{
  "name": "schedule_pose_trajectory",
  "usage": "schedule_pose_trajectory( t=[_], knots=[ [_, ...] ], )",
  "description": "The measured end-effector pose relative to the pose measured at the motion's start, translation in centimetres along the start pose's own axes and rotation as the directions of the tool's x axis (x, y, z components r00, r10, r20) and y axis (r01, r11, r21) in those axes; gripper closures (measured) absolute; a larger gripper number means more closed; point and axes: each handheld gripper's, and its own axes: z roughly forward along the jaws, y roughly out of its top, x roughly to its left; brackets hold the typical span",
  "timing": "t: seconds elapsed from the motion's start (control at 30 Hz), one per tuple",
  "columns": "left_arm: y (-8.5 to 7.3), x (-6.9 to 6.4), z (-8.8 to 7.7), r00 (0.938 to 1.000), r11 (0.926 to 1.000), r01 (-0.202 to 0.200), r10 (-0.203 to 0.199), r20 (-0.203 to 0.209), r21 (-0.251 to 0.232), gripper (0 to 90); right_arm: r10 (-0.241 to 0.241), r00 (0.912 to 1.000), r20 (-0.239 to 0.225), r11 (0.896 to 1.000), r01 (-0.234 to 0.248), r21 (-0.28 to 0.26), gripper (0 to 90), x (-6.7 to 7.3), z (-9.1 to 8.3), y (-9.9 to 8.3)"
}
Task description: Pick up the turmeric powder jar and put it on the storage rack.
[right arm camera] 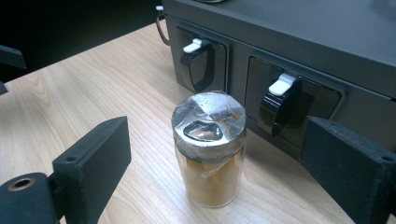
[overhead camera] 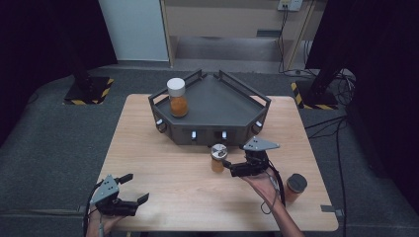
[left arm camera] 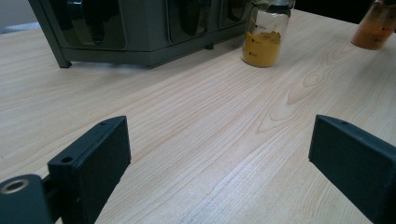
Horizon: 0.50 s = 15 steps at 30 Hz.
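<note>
A small glass jar of orange powder with a silver foil lid (overhead camera: 218, 156) (right arm camera: 208, 126) stands on the wooden table (overhead camera: 173, 168), just in front of the dark grey rack (overhead camera: 232, 106). My right gripper (overhead camera: 235, 155) (right arm camera: 219, 158) is open, level with the jar from its right. Its pads flank the jar without touching it. My left gripper (overhead camera: 136, 187) (left arm camera: 219, 154) is open over bare wood near the front left edge, nothing between its jaws. In the left gripper view the same jar (left arm camera: 264, 39) stands far ahead.
A white-lidded jar of orange powder (overhead camera: 178, 98) stands on the rack's top at the left. A brown-lidded jar (overhead camera: 295, 187) (left arm camera: 376, 25) stands at the table's right front. The rack's front face (right arm camera: 261, 84) has recessed slots with white-tipped black levers (right arm camera: 280, 95).
</note>
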Motion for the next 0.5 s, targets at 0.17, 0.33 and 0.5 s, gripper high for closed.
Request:
schedule_pose_trajectory(
  t=[0.17,0.33,0.5],
  knots=[
    [0.0,0.0,0.0,1.0,1.0,0.005,-0.005,-0.003,-0.004,4.6,-0.005,0.9999,-0.01,1.0,0.005,0.013,10.2,-0.1,1.1,0.3],
    [0.0,0.0,-0.1,1.0,1.0,0.005,-0.005,-0.004,-0.004,4.6,-0.011,0.9997,-0.023,1.0,0.012,0.02,11.3,-0.1,2.4,0.6],
    [0.0,0.0,-0.1,1.0,1.0,0.005,-0.005,-0.005,-0.005,4.7,-0.007,0.9995,-0.031,1.0,0.008,0.026,12.7,-0.3,3.4,0.6]
  ],
)
